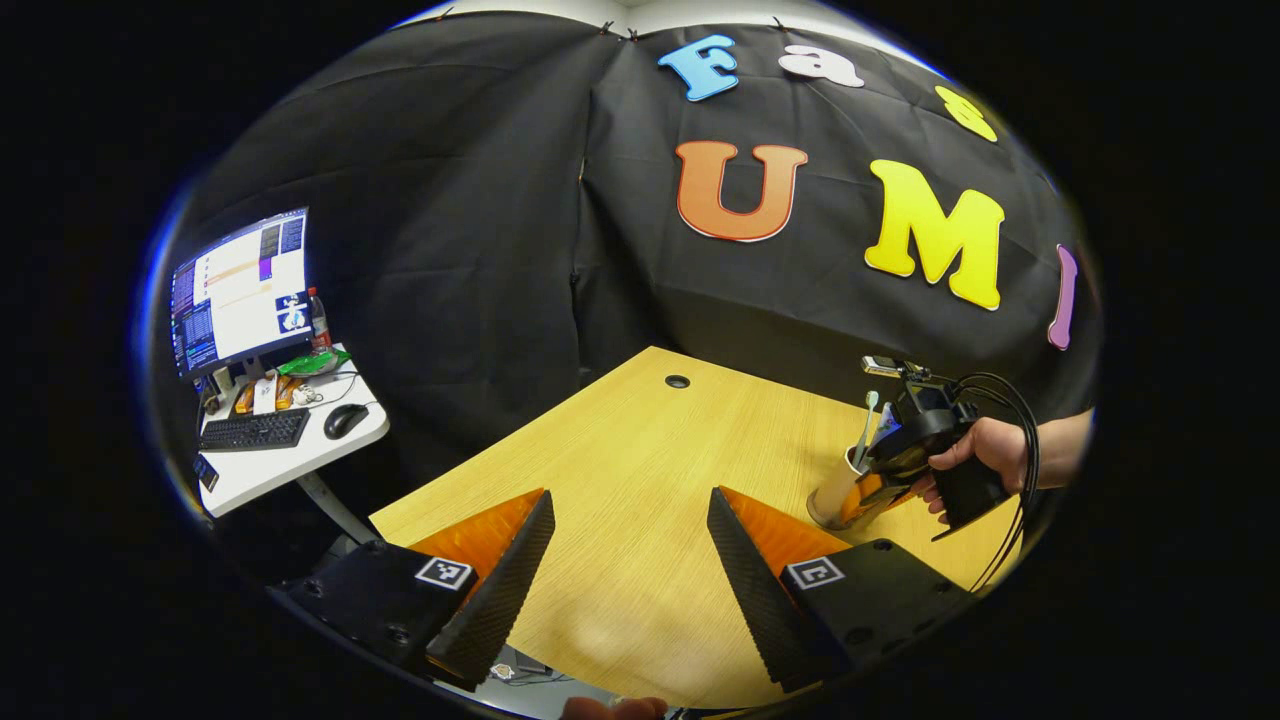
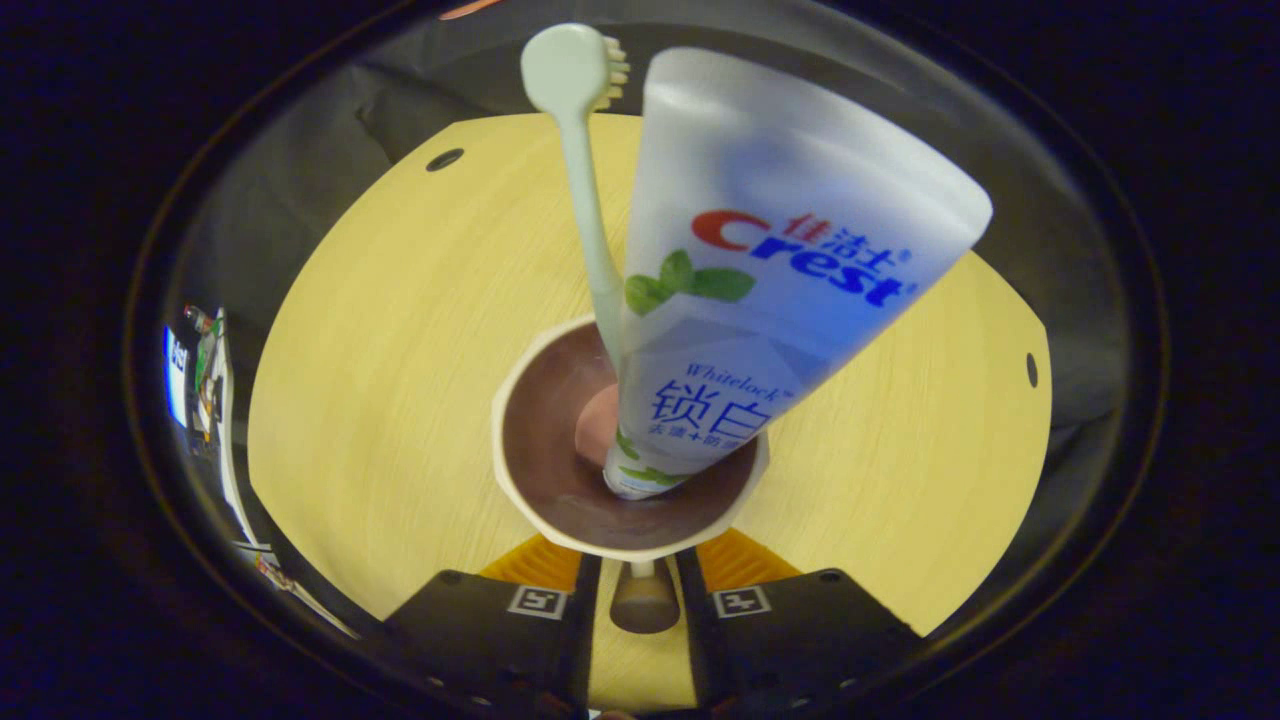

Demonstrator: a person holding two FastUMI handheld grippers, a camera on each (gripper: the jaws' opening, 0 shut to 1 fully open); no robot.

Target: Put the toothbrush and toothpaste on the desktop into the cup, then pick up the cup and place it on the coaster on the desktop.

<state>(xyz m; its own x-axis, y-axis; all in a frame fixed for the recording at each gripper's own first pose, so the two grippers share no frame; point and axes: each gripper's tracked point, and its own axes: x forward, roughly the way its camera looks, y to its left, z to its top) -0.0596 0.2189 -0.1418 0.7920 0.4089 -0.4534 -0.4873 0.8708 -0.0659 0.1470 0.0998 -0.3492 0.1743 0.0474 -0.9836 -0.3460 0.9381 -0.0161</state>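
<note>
In the right gripper view we look down into a cream-coloured cup with a dark brown inside (image 2: 560, 470). A pale green plastic toothbrush (image 2: 585, 200) stands in it, head up, beside a white toothpaste tube with blue lettering and green mint leaves (image 2: 770, 260) that leans against the rim, its cap end down in the cup. Our right hand-held gripper (image 2: 640, 585) has its fingers drawn close together on either side of the cup's small handle, just under the rim; we cannot tell from here whether both fingers actually press on it.

In the left gripper view we see the left hand-held gripper (image 1: 630, 560) spread wide, with nothing between its fingers, hovering over the near part of the light wooden tabletop (image 1: 640, 450). Farther off to the right, the same cup (image 1: 835, 490) appears tilted at the tabletop's right edge, the toothbrush head (image 1: 870, 400) sticking up from it, with the right hand-held gripper (image 1: 905, 450) against it and a person's hand (image 1: 985, 450) holding that tool. To the left stands a small white side table (image 1: 290, 450) carrying a lit monitor (image 1: 240, 290), a black keyboard (image 1: 252, 430) and a black mouse (image 1: 345, 420).
</note>
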